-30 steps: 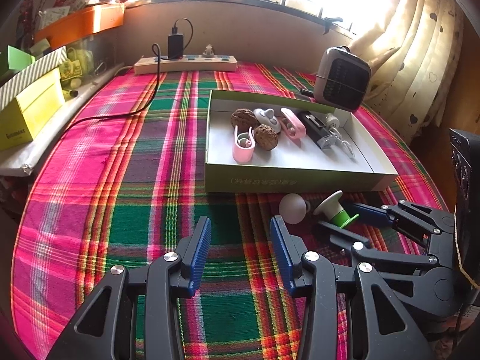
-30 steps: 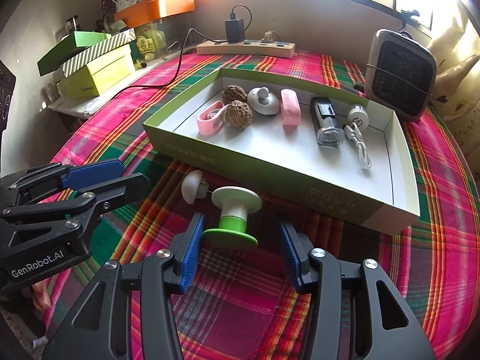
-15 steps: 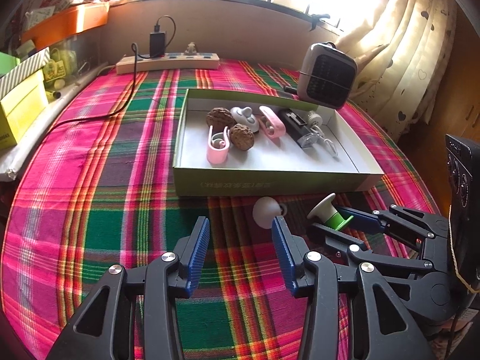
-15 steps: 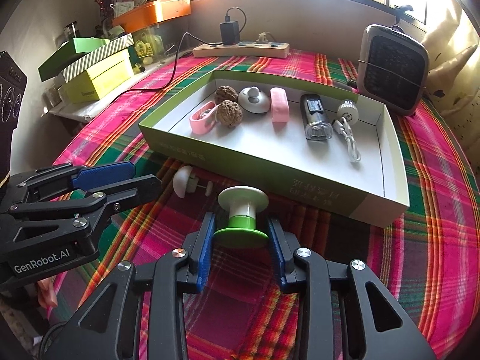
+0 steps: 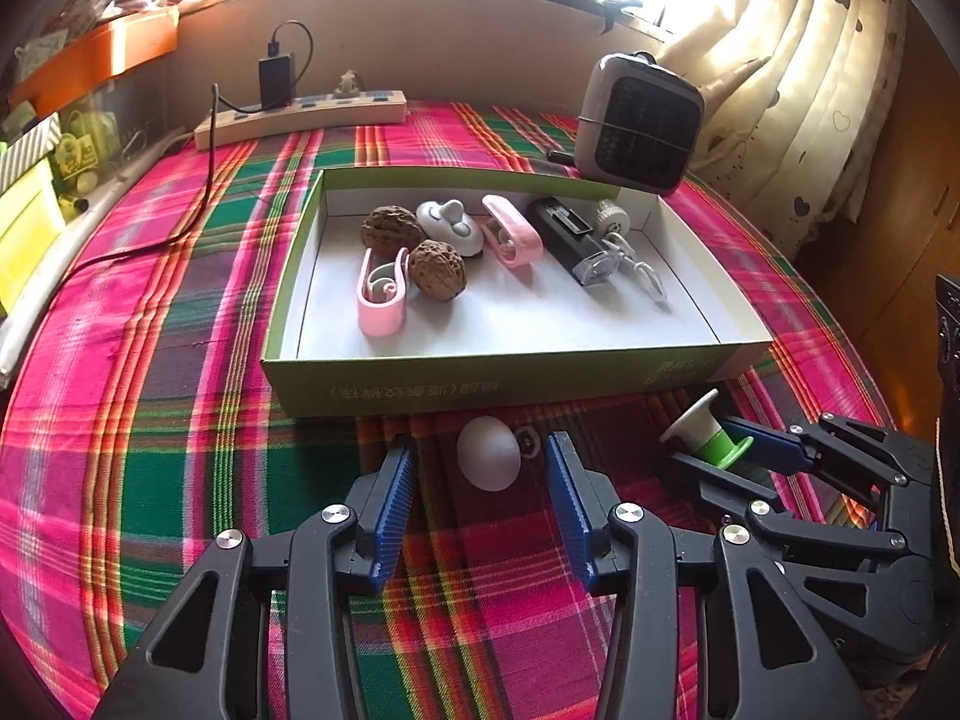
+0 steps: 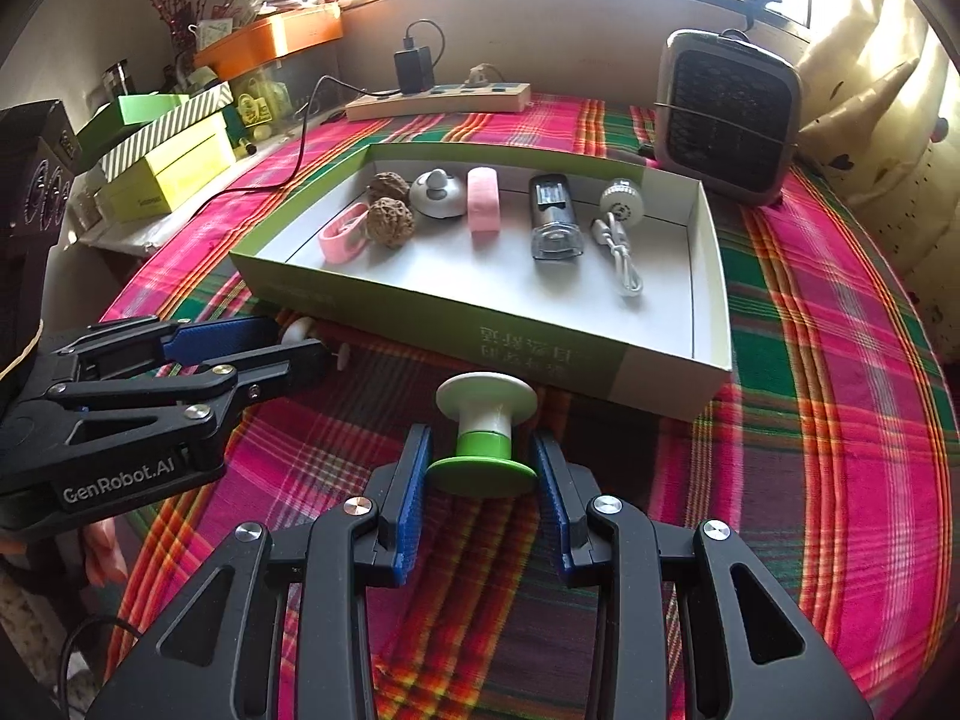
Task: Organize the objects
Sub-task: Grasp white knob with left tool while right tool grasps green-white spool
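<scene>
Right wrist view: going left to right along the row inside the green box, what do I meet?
Pink plastic clip → two brown wrinkled walnuts → white round knobbed gadget → second pink clip → black-and-clear rectangular device → white round plug with coiled cable.

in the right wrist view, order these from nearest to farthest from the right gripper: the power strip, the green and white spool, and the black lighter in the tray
1. green and white spool, between the right gripper pads.
2. black lighter, inside the tray, beyond the spool.
3. power strip, at the table's far edge by the wall.
</scene>
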Demonstrator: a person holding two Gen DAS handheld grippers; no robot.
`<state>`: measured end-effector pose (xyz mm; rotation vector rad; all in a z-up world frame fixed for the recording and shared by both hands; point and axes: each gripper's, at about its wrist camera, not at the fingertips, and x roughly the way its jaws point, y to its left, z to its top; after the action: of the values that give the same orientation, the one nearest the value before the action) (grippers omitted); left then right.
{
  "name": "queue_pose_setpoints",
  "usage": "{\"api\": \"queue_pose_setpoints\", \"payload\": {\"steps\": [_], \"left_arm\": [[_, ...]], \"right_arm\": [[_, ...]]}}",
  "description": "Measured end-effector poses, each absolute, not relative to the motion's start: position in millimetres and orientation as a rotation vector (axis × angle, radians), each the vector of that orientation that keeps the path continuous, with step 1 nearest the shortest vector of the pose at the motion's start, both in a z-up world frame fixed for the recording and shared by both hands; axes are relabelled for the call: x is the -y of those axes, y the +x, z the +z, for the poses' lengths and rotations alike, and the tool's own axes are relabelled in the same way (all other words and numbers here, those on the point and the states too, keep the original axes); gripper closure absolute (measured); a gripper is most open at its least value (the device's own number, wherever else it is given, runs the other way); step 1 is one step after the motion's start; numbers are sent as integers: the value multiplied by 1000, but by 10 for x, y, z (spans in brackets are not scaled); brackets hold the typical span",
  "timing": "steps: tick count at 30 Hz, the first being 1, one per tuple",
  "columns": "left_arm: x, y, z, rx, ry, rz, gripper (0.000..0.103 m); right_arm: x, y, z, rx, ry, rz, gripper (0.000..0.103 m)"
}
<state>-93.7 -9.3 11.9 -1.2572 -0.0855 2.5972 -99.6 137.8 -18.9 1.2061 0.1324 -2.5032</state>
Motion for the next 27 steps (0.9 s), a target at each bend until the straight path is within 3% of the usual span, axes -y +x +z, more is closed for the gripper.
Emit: {"api": "queue_pose_setpoints", "payload": {"steps": [18,27], "left_arm": [[32,-1012,91,84,-1274,2639,61],[-4,-994,88,66,-1273,2639,77]], "right_arm": [[-1482,-1005,-198,-117,1212,-2509,68],[-1486,-1002,-198,-118,1212,-2509,68]]}}
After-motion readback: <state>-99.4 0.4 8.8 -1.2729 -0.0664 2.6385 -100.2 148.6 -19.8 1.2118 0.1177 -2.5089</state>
